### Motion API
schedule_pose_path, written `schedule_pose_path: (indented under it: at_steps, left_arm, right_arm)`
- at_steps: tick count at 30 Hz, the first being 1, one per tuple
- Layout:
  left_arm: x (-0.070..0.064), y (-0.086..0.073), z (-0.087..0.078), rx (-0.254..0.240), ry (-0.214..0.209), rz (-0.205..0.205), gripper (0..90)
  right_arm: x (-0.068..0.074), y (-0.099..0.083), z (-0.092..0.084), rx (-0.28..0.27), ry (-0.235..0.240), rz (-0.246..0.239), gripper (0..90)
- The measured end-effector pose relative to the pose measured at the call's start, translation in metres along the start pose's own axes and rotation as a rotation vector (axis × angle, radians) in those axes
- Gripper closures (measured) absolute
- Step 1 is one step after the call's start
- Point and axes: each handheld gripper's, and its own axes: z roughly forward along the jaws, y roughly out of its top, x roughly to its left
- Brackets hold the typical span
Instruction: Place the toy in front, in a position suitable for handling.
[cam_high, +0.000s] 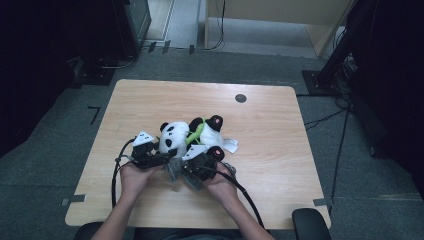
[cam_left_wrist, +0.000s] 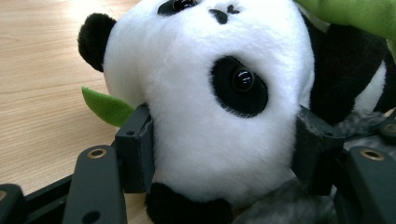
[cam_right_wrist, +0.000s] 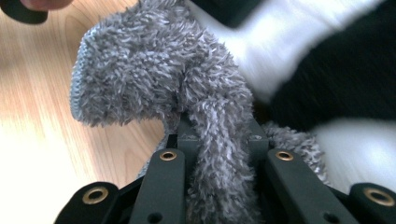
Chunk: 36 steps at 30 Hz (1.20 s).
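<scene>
A black-and-white panda plush (cam_high: 175, 136) lies on the wooden table (cam_high: 270, 160) with a green plush piece (cam_high: 195, 134) across it. My left gripper (cam_high: 161, 157) is shut on the panda's head (cam_left_wrist: 210, 107), one pad pressing on each side of it. A green leaf (cam_left_wrist: 106, 106) sticks out beside the left jaw. Just right of it, my right gripper (cam_high: 186, 167) is shut on a grey fuzzy cloth (cam_right_wrist: 154, 79), which bunches up above the jaws and hangs down between them (cam_right_wrist: 217, 135). The cloth (cam_high: 174, 171) lies against the panda's near side.
A small black disc (cam_high: 240, 98) sits on the far part of the table. A white tag (cam_high: 230, 145) pokes out to the panda's right. A black chair part (cam_high: 310, 223) stands at the near right corner. Cables trail from both grippers toward the person.
</scene>
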Motion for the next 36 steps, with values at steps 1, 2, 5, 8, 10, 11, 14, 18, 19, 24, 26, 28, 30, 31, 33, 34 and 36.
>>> schedule_pose_path:
  at_steps: [1,2,5,8,10,11,14,18,19,24,26,28,30,31,33,34,36]
  left_arm:
    - [0.000,0.000,0.000,0.000,0.000,0.000,34.3]
    - [0.000,0.000,0.000,0.001,0.000,0.001,34.2]
    - [0.001,0.000,0.000,0.002,-0.002,0.000,34.2]
    - [0.001,0.000,0.000,0.000,-0.002,-0.002,34.2]
    - [0.001,0.000,0.000,0.000,-0.004,-0.006,34.2]
    - [0.001,0.000,0.000,0.000,-0.004,-0.005,34.2]
    - [0.001,0.000,0.000,0.001,-0.005,-0.002,34.2]
    - [0.000,-0.001,0.000,0.002,0.002,0.011,34.3]
    - [0.000,-0.001,0.000,0.002,0.002,0.011,34.3]
    - [0.001,-0.001,0.000,0.000,-0.001,0.008,34.2]
    - [0.001,-0.001,0.000,0.000,-0.002,0.008,34.2]
    - [0.002,-0.001,0.000,-0.001,-0.004,0.006,34.2]
    - [0.002,-0.001,0.000,-0.002,-0.008,0.007,34.1]
    - [0.002,-0.002,0.000,-0.004,-0.012,0.007,34.1]
    - [0.003,-0.003,0.000,-0.005,-0.015,0.013,33.8]
    - [0.003,-0.003,0.000,-0.008,-0.015,0.013,33.8]
    - [0.002,-0.004,0.000,-0.013,-0.014,0.016,33.5]
  right_arm:
    - [-0.001,-0.003,-0.003,-0.001,-0.005,0.003,76.5]
    - [-0.001,-0.006,-0.005,-0.004,-0.009,0.008,76.6]
    - [-0.005,-0.015,-0.015,-0.017,-0.013,0.022,76.5]
    - [-0.007,-0.026,-0.030,-0.014,-0.034,0.010,76.6]
    - [-0.009,-0.031,-0.037,-0.014,-0.046,0.006,76.6]
    - [-0.010,-0.035,-0.042,-0.012,-0.057,0.002,76.5]
    - [-0.023,-0.044,-0.052,-0.021,-0.039,0.042,76.4]
    - [-0.035,-0.052,-0.062,-0.006,-0.036,0.049,76.2]
    - [-0.035,-0.052,-0.062,-0.006,-0.036,0.049,76.2]
    - [-0.050,-0.064,-0.074,0.005,-0.034,0.058,76.1]
    - [-0.052,-0.066,-0.076,0.009,-0.044,0.051,76.2]
    - [-0.054,-0.068,-0.079,0.009,-0.056,0.048,76.1]
    - [-0.056,-0.069,-0.082,0.008,-0.066,0.052,75.7]
    - [-0.058,-0.070,-0.084,0.008,-0.073,0.054,75.5]
    - [-0.062,-0.074,-0.088,0.014,-0.082,0.076,75.5]
    - [-0.064,-0.075,-0.090,0.014,-0.090,0.086,75.5]
    - [-0.070,-0.078,-0.096,0.015,-0.109,0.110,75.6]
